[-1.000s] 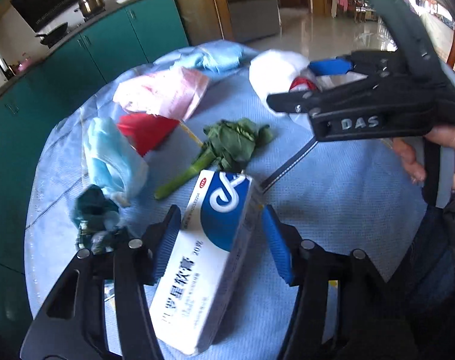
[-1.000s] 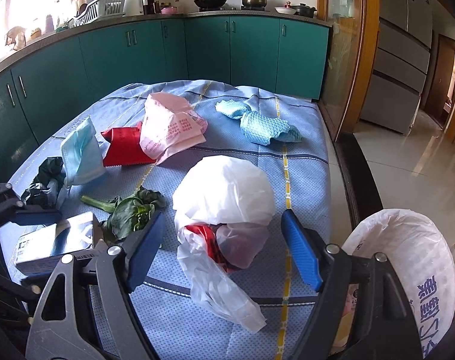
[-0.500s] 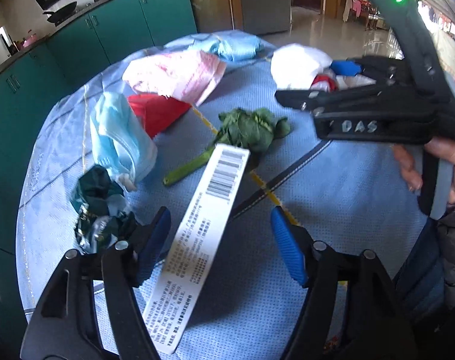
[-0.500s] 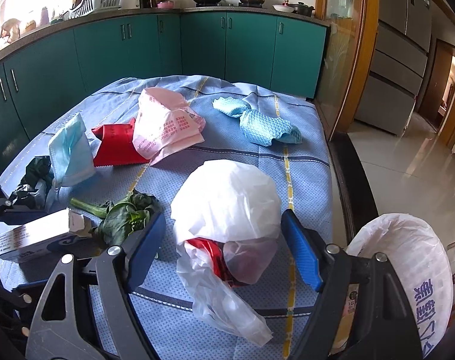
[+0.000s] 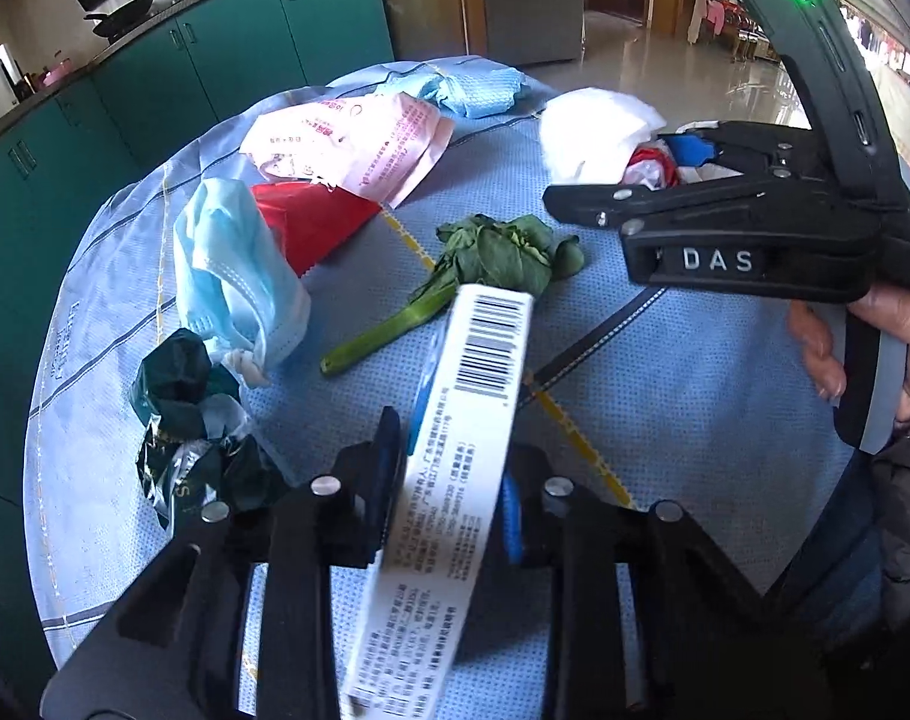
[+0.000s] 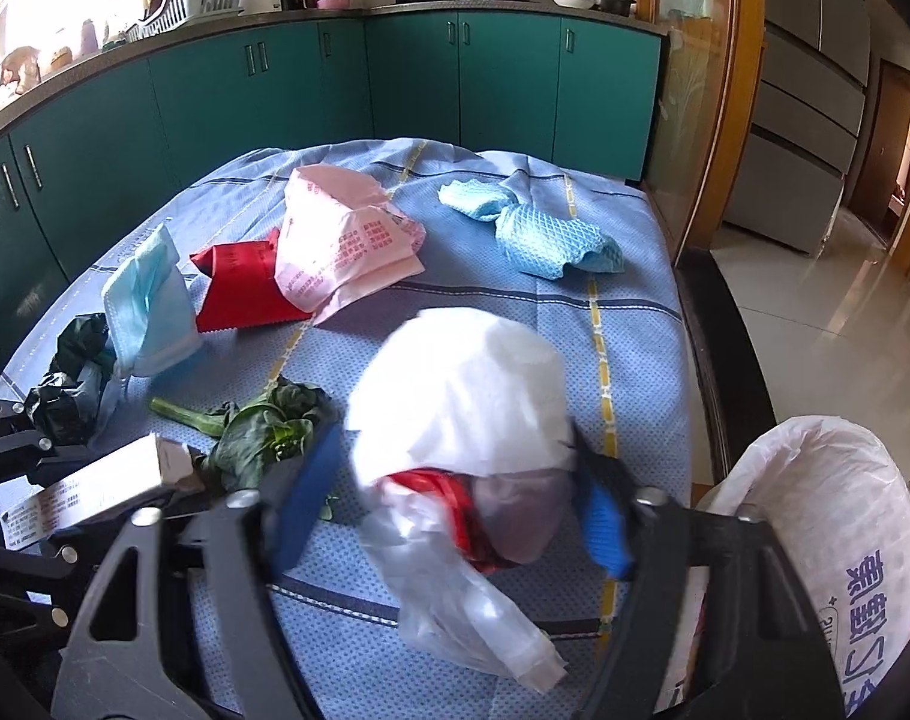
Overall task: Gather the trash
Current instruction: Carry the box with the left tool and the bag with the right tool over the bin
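Trash lies scattered on a table covered with a blue checked cloth [image 5: 694, 420]. From the left wrist camera, the left gripper [image 5: 449, 498] has just been closing, and its two blue-padded jaws now press on the sides of a long white cardboard box with a barcode [image 5: 472, 420], which is turned on its narrow edge and stands tilted up from the cloth. Beyond the box lies a wilted green leafy vegetable with a pale stalk [image 5: 484, 264]. To the left of it are a light blue face mask [image 5: 233, 276], a crumpled dark green foil wrapper [image 5: 191, 420], a red paper packet [image 5: 311, 222] and, partly over the packet, a pink printed plastic bag [image 5: 359, 138]. At the far edge lies a light blue waffle cloth [image 5: 472, 90]. On the right the right gripper [image 5: 664, 180], held by a hand [image 5: 874, 348], reaches to a white plastic bag bundle with something red inside [image 5: 598, 132]. From the right wrist camera, the right gripper [image 6: 455, 504] has just been closing too; the white bundle [image 6: 460, 384] sits between its blue pads [image 6: 604, 528], but the picture is blurred there and I cannot tell whether the pads already press on it. At the left edge the white box [image 6: 95, 486] shows in the left gripper. At the lower right, beside the table, stands a large white printed sack [image 6: 826, 540].
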`<action>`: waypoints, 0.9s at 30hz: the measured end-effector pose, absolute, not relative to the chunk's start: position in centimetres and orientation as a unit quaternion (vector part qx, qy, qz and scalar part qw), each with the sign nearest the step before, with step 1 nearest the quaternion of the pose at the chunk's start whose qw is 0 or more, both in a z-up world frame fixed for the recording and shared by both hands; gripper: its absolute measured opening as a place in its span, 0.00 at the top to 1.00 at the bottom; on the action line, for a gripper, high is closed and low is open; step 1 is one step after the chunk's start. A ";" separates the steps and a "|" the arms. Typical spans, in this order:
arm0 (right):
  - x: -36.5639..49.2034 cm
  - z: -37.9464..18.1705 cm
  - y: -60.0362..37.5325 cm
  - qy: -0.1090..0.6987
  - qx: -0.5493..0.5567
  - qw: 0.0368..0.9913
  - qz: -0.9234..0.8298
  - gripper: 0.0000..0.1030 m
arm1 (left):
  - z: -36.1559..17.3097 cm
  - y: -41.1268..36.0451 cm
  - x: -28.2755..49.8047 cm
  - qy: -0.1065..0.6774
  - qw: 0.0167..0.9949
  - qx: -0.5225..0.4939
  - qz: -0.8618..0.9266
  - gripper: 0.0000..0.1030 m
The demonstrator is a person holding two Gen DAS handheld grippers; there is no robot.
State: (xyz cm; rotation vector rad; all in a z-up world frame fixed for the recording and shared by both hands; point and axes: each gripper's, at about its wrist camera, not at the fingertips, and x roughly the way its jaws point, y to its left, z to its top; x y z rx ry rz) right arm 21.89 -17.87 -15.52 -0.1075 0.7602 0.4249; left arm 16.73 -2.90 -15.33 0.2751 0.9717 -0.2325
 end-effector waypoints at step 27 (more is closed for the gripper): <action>18.8 -12.7 -23.5 0.293 0.001 0.938 0.184 0.58 | -11.3 -2.8 13.8 0.376 0.917 0.098 -0.091 0.77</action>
